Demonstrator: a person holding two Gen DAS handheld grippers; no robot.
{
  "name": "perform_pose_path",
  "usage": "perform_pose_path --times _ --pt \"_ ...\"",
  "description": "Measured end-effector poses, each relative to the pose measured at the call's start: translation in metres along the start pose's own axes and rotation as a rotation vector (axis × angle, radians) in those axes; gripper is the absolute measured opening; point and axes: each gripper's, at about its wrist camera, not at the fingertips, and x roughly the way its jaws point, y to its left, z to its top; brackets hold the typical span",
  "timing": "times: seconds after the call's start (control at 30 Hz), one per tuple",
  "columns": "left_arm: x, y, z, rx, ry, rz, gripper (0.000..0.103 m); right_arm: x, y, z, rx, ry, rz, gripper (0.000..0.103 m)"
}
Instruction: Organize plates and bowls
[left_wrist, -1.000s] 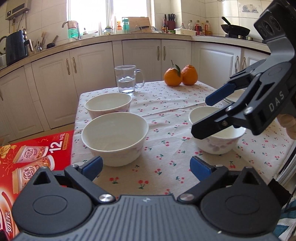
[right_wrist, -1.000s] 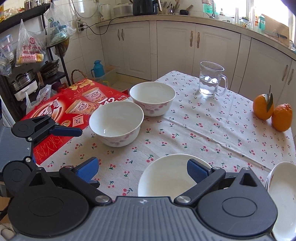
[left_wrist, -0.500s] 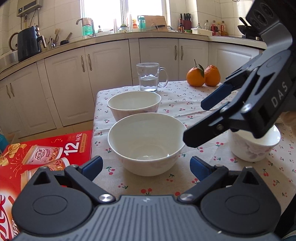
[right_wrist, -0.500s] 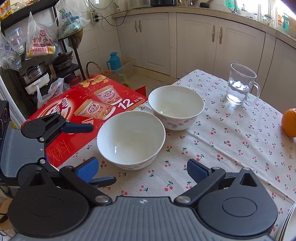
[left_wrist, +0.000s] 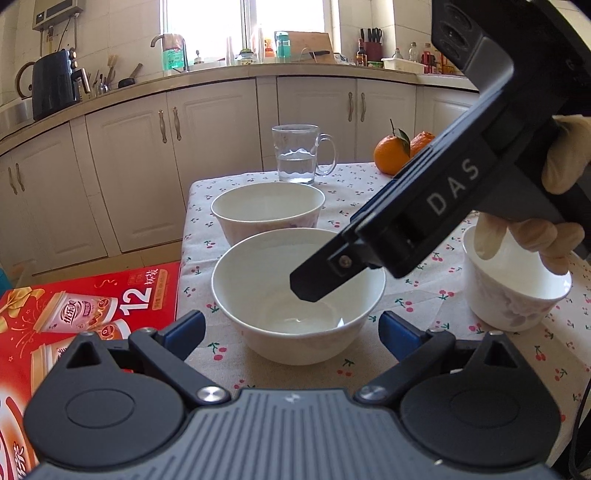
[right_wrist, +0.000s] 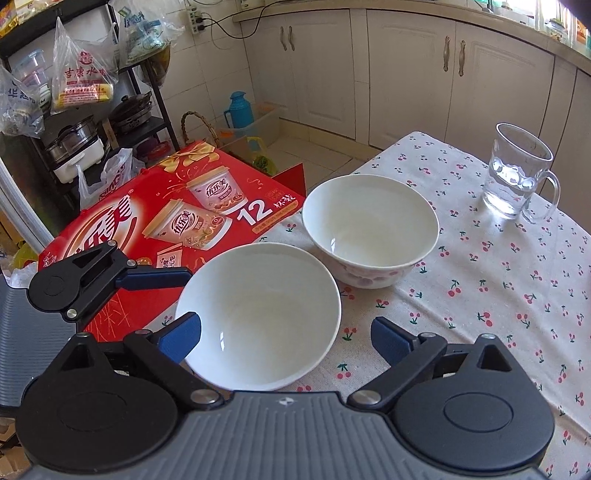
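A white bowl (left_wrist: 258, 295) (right_wrist: 258, 321) sits near the table's left edge, with a second white bowl (left_wrist: 266, 212) (right_wrist: 369, 229) just behind it. A smaller white bowl (left_wrist: 513, 299) stands to the right. My left gripper (left_wrist: 291, 328) is open and empty, level with the near bowl's side; it shows at the left of the right wrist view (right_wrist: 159, 278). My right gripper (right_wrist: 286, 336) is open, its fingers either side of the near bowl from above. In the left wrist view its finger (left_wrist: 325, 269) hangs over that bowl.
A glass mug of water (left_wrist: 299, 155) (right_wrist: 517, 173) and two oranges (left_wrist: 395, 155) stand at the table's far side. A red carton (left_wrist: 85, 314) (right_wrist: 166, 221) lies beside the table's left edge. Kitchen cabinets (left_wrist: 221, 147) run behind; a shelf rack (right_wrist: 74, 110) stands by the wall.
Both grippers have moved left and closer to the near bowl. The right gripper now hangs over it with its fingers around the rim; the small bowl has slid out to the right of view.
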Motion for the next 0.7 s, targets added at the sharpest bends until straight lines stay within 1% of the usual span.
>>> perform_pose_path --times 0.23,0.3,0.33,0.53,0.57,0.6,0.7 --pt "0.003 0.001 0.001 -0.008 0.001 -0.013 0.094 0.012 -0.004 0.009 0.002 0.024 0.037 0.089" --pt "0.004 0.001 0.002 -0.005 0.002 -0.014 0.094 0.016 -0.004 0.011 0.001 0.029 0.033 0.088" --pt "0.004 0.001 0.002 -0.002 0.001 -0.012 0.094 0.017 -0.005 0.011 0.000 0.032 0.034 0.085" --pt "0.004 0.002 0.002 0.000 -0.002 -0.019 0.094 0.022 -0.007 0.013 0.005 0.049 0.059 0.076" --pt "0.004 0.002 0.002 0.000 -0.002 -0.022 0.090 0.022 -0.007 0.013 0.005 0.050 0.064 0.076" --pt "0.004 0.002 0.002 -0.001 0.000 -0.031 0.089 0.022 -0.008 0.013 0.004 0.051 0.068 0.074" --pt "0.005 0.001 0.003 0.000 -0.001 -0.029 0.089 0.022 -0.009 0.012 0.003 0.054 0.067 0.072"
